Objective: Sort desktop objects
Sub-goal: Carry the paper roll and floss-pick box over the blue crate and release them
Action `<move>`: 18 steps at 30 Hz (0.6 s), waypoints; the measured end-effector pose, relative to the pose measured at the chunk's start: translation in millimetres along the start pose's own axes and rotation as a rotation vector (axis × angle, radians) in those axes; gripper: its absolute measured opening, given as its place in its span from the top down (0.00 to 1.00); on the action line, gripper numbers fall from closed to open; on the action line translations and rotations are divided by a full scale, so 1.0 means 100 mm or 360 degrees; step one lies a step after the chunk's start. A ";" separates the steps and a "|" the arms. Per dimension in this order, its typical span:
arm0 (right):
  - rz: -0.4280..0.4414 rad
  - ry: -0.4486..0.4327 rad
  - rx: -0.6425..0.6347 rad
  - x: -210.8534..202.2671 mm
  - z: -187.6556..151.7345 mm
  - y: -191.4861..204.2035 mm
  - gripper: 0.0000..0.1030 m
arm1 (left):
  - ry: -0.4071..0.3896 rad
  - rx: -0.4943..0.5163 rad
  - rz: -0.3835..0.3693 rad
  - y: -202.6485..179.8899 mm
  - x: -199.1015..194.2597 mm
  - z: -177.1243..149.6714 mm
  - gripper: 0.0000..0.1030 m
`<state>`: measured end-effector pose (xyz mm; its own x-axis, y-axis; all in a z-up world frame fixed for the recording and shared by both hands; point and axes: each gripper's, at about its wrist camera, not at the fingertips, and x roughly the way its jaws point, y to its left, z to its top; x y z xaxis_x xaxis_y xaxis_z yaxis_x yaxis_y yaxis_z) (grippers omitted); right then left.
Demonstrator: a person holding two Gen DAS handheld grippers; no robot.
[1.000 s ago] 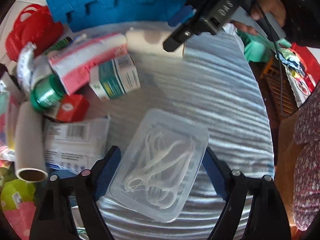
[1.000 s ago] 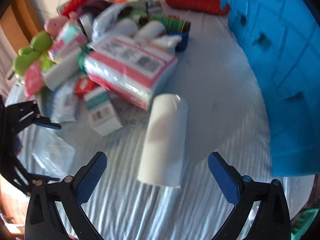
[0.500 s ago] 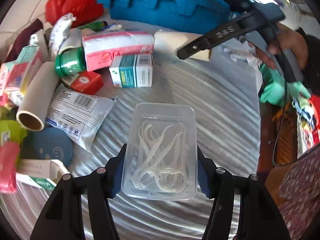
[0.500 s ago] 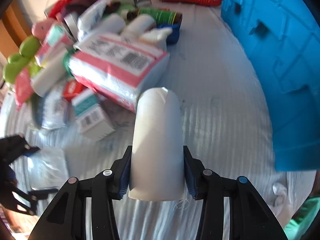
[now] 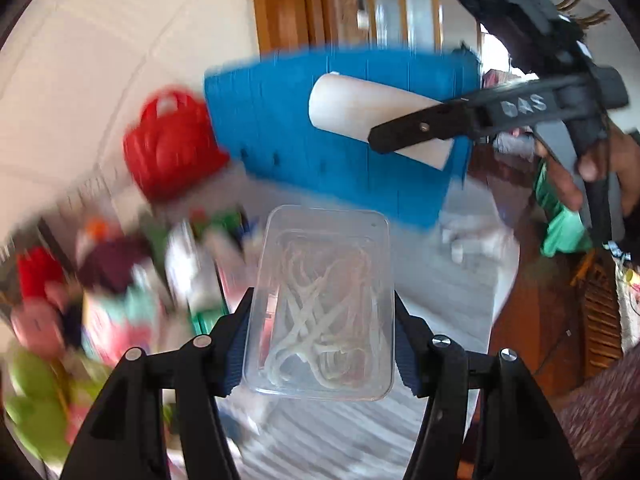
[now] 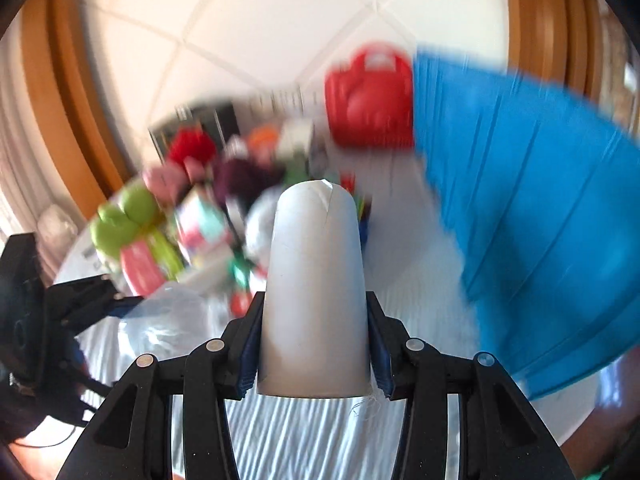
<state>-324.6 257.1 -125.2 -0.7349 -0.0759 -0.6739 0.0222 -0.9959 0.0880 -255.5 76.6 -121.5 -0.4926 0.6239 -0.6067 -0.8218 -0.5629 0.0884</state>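
Observation:
My left gripper (image 5: 320, 344) is shut on a clear plastic box of white floss picks (image 5: 322, 300), held up off the striped cloth. My right gripper (image 6: 314, 348) is shut on a white paper roll (image 6: 314, 280), its pads pressing both sides. In the left wrist view that roll (image 5: 360, 112) hangs in the air in front of the blue crate (image 5: 296, 140), with one finger of the right gripper (image 5: 432, 128) across it. The left gripper's fingers (image 6: 92, 296) and the clear box (image 6: 168, 316) show at the left of the right wrist view.
A blue plastic crate (image 6: 528, 208) stands at the right on the striped cloth (image 6: 320, 436), a red basket (image 6: 370, 96) beside it. A blurred heap of boxes, bottles and toys (image 6: 200, 208) fills the left. A person's hand (image 5: 576, 172) holds the right gripper.
Both grippers closed on their objects, the left on the floss box, the right on the paper roll, and lifted them well above the cloth. The views now tilt up toward the wall.

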 end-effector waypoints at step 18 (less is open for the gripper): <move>-0.0435 -0.0666 0.0200 -1.75 1.15 -2.11 0.57 | -0.0528 0.0037 0.0251 -0.97 0.76 3.12 0.42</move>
<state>-278.4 486.7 58.4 -0.9113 0.2382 -0.3357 -0.2714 -0.9609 0.0547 -302.9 348.1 70.3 -0.6765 0.6746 -0.2954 -0.7330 -0.6558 0.1808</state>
